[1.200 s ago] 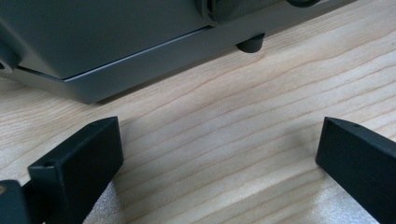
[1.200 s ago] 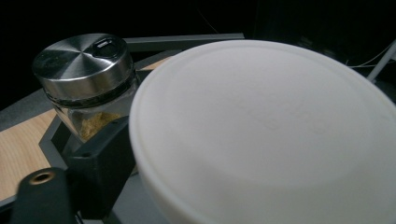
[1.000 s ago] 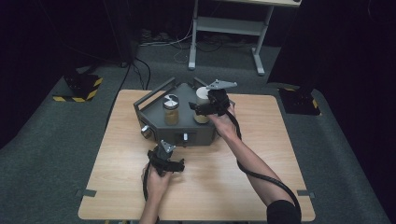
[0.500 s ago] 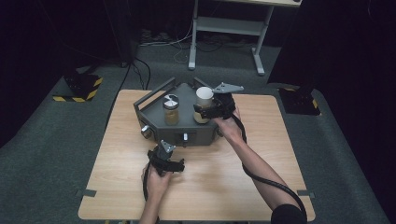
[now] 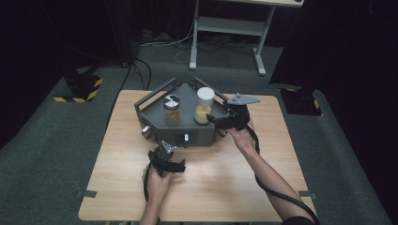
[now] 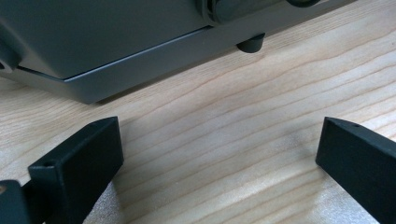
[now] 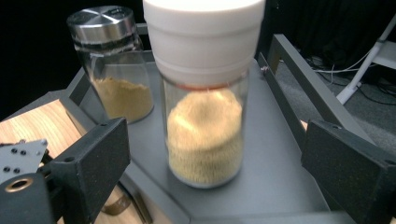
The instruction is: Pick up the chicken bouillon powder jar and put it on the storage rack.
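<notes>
A glass jar with a white lid, half full of pale yellow grains, stands upright on the grey tray. My right gripper is open, one jaw on each side of the jar's lower part and neither touching it. A second jar with a metal lid, holding tan powder, stands farther left on the tray. My left gripper rests low over the wooden table in front of the tray's base, open and holding nothing.
The tray has raised rails along its back sides and knobs on its front face. A rubber foot props its base. A black cable trails from the right gripper. A white stand is on the floor beyond the table.
My right gripper has drawn back toward the tray's right front edge, away from the white-lidded jar, which stays standing on the tray. The left gripper has not moved.
</notes>
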Demonstrator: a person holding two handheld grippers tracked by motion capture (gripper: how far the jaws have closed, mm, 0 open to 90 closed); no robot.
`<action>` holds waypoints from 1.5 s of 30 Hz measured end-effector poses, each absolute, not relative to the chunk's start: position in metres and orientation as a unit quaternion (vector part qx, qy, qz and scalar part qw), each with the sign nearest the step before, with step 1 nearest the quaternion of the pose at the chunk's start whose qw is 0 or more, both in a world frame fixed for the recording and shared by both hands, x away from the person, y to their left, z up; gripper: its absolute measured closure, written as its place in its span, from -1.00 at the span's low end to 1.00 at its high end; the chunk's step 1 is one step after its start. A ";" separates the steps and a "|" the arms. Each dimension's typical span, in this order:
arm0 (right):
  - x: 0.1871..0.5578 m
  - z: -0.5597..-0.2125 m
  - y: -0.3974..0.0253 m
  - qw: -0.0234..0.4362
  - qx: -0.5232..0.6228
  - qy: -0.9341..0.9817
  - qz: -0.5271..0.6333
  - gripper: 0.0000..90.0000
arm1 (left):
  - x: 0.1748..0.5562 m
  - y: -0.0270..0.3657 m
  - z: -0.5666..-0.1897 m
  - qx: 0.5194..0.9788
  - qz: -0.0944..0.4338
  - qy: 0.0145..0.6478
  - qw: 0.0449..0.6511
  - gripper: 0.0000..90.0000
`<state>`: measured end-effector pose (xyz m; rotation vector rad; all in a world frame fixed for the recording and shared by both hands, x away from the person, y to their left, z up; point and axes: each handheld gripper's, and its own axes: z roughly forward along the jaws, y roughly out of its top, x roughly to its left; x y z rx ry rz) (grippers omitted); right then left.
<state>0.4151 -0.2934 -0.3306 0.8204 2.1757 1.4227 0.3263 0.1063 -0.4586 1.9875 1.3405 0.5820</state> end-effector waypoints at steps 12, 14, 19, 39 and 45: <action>0.393 -0.351 -0.318 0.207 0.296 0.788 0.498 -0.83 | 0.326 0.106 -0.459 0.760 0.223 0.513 0.331 -0.99; 0.389 -0.356 -0.323 0.204 0.300 0.788 0.498 -0.83 | 0.326 0.106 -0.459 0.761 0.223 0.512 0.331 -0.99; 0.376 -0.372 -0.337 0.202 0.312 0.788 0.491 -0.83 | 0.326 0.106 -0.458 0.761 0.223 0.512 0.330 -0.99; 0.353 -0.428 -0.361 0.181 0.359 0.814 0.420 -0.83 | 0.326 0.106 -0.458 0.761 0.223 0.512 0.330 -0.99; 0.349 -0.437 -0.364 0.185 0.370 0.814 0.409 -0.83 | 0.326 0.106 -0.459 0.761 0.223 0.512 0.331 -0.99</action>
